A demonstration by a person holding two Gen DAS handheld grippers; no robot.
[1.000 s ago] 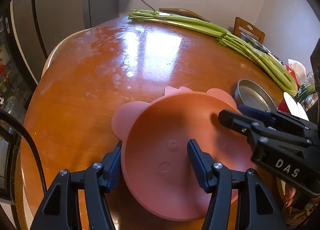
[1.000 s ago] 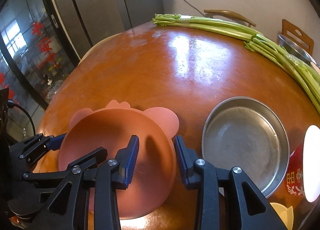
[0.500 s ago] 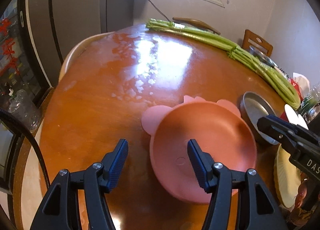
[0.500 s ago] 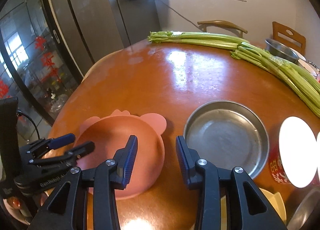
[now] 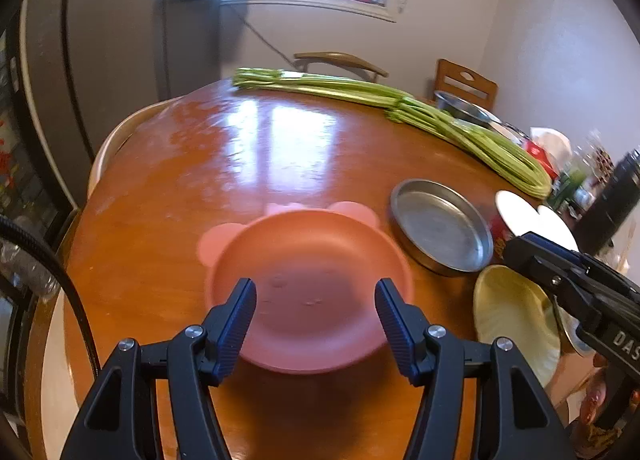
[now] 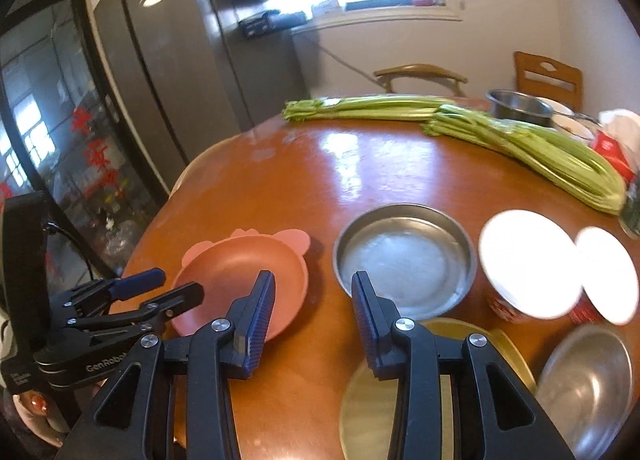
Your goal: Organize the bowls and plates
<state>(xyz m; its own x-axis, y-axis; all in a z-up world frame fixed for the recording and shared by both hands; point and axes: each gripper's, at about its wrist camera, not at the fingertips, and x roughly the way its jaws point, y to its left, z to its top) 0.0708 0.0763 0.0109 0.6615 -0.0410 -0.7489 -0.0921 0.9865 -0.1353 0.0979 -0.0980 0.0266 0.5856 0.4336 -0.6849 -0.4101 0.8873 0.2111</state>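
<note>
Ahead of the left gripper point(image 5: 316, 306) lies the pink bear-eared bowl point(image 5: 308, 292), nearer it than the right gripper point(image 6: 313, 306). Both sets of jaws open, empty.

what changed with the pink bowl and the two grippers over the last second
Both grippers backed up and away from the pink bowl: the left gripper, which straddled its rim, now hangs above it, open and empty. The right gripper, which had been over the bowl's right edge, has just opened slightly with nothing between its fingers. The bowl, metal pan and celery stayed put on the table.
</note>
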